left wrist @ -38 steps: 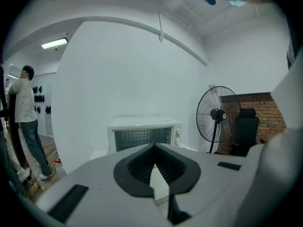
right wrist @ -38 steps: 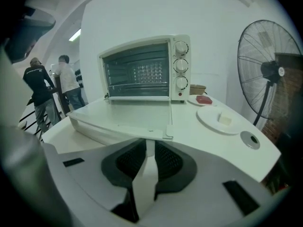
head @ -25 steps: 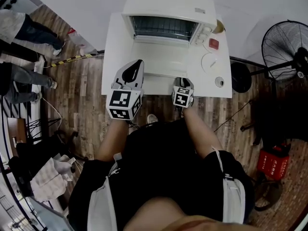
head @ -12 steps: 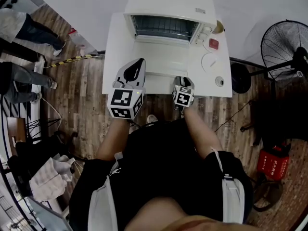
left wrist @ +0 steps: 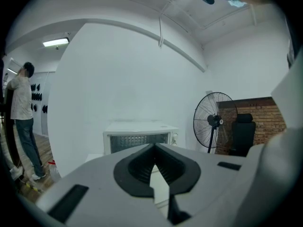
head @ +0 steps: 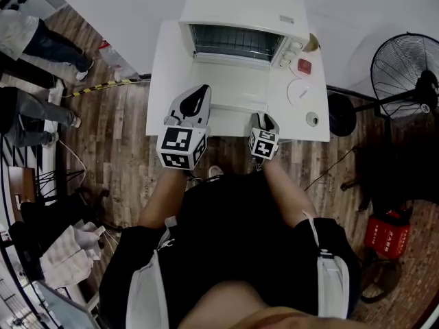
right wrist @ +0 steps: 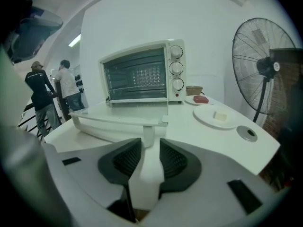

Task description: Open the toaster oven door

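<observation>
A white toaster oven (head: 240, 12) stands at the back of a white table (head: 164, 81). Its door (head: 233, 91) lies open and flat toward me, showing the wire rack inside. In the right gripper view the oven (right wrist: 142, 74) is ahead and the door's handle (right wrist: 109, 131) runs across just in front of the jaws. My right gripper (head: 263, 118) is at the handle's right end; its jaws are opening, with the handle's white end post (right wrist: 148, 136) between them and not pressed. My left gripper (head: 199, 91) hovers above the door's left part, jaws together and empty.
Right of the oven are a plate (head: 300, 89) with a small white block, a dish with a red piece (head: 304, 64), a brown cup (head: 313, 41) and a round cable hole (head: 313, 119). A standing fan (head: 405, 67) is at the right. People (head: 34, 46) stand at the far left.
The right gripper's jaws have spread apart at the door handle and it has drawn back slightly toward me. The left gripper has hardly moved. The door stays down.
</observation>
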Motion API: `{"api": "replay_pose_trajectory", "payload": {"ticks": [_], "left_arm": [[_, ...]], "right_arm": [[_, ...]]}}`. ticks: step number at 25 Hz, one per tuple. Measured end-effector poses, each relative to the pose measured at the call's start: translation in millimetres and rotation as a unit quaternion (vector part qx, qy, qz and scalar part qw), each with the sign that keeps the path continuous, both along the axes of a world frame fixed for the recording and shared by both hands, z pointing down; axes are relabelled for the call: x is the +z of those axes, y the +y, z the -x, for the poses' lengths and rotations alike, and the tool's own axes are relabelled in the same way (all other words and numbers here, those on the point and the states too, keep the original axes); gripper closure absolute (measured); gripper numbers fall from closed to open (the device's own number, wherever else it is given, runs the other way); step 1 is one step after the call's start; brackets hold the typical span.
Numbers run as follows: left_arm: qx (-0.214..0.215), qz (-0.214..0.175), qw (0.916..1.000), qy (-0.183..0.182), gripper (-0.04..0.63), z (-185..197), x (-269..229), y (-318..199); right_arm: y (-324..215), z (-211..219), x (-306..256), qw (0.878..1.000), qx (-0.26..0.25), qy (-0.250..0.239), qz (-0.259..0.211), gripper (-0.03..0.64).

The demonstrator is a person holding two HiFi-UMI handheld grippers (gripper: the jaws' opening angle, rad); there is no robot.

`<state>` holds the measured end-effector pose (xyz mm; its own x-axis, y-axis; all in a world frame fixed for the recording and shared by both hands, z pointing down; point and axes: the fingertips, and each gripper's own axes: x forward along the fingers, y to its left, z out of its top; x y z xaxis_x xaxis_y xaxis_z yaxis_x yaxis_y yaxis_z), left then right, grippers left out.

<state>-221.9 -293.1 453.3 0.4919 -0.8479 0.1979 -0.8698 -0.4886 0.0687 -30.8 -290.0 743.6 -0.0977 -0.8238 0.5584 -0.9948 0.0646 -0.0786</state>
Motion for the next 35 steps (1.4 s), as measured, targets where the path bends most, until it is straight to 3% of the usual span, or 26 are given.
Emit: {"api": "replay_pose_trajectory", "payload": {"ticks": [5, 9, 11, 23, 26, 35], "left_arm": [[0.013, 0.004, 0.9999, 0.005, 0.584, -7.7, 4.4, -2.4], [0.016, 0.002, 0.9998, 0.013, 0.584, -10.4, 3.9, -6.3], [0.018, 0.0, 0.9997, 0.016, 0.584, -11.7, 2.3, -7.5], [0.024, -0.017, 0.9993, 0.022, 0.584, -17.2, -9.4, -8.0], [0.024, -0.022, 0.9991, 0.025, 0.584, -17.4, -14.2, -7.7], [0.02, -0.035, 0.9988, 0.029, 0.584, -13.5, -23.7, -6.4]], "right_arm": [[12.4, -0.6, -19.7, 0.999, -0.03, 0.005, -0.023, 0.514], [18.0, 0.9, -66.5, 0.995, -0.05, 0.008, -0.08, 0.614], [18.5, 1.7, -99.3, 0.992, -0.058, 0.001, -0.116, 0.615], [0.4, -11.0, -314.3, 0.949, -0.027, -0.029, -0.312, 0.615], [0.0, -11.8, -332.9, 0.945, -0.032, -0.007, -0.325, 0.615], [3.0, -9.4, -337.3, 0.946, -0.027, -0.016, -0.323, 0.615]]}}
